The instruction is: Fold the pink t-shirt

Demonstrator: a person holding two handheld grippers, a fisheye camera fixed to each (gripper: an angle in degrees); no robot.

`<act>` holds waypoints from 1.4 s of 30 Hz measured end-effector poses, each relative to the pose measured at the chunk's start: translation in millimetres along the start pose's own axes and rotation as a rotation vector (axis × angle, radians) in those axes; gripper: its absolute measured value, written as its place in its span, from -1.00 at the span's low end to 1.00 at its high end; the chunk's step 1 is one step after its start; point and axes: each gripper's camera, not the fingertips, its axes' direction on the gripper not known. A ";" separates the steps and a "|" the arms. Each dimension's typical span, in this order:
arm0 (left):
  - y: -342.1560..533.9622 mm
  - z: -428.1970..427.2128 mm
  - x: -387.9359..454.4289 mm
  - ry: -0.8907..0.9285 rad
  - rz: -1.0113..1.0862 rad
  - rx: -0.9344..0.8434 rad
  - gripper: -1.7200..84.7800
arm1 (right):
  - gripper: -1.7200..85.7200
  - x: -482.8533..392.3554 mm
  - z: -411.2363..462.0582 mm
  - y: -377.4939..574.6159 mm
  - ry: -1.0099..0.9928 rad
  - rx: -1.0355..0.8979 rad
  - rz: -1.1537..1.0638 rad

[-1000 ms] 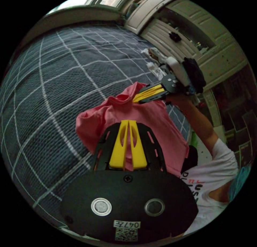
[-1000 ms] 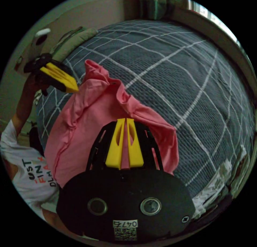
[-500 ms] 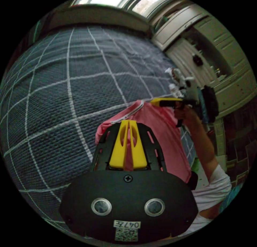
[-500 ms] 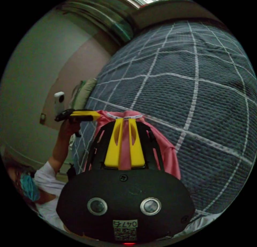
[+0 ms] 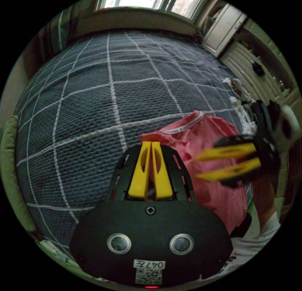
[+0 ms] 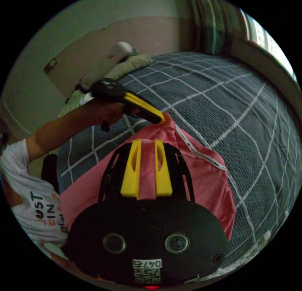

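Two things are judged to have changed within the last second: the cloth has been brought down, and one grip has been let go.

The grey checked bedspread [image 5: 94, 99] is seen spread across the bed. The pink t-shirt [image 6: 204, 177] is now laid against it at the near edge, with its lower part hanging off the edge toward the person. A second ago it was held up off the cover in a bunch. Half a second ago it was pulled taut along its top edge between the two tools. Part of the shift in both views is put down to the cameras having swung with the hands.

The left gripper [image 5: 150, 143] is kept closed to the tips. In the right gripper view its tips are seen pinching the shirt's top edge near one shoulder. The right gripper [image 6: 148, 143] is now seen with its jaws parted wider than before. In the left gripper view it appears blurred and spread apart beside the shirt. Pink cloth is seen through the gap, but it cannot be told whether any of it is touched by the jaws. Release is judged likely.

The white-taped neckline [image 5: 188, 124] is turned up toward the window end, so the shirt is taken to be lying roughly flat but creased.

For the task, the laying-out step is judged nearly finished. No fold has yet been made, and smoothing may be needed first.
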 end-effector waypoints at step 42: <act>72.8 30.7 72.9 0.006 0.150 0.169 -0.98 | -0.88 -44.4 -86.2 45.7 0.340 -0.211 0.222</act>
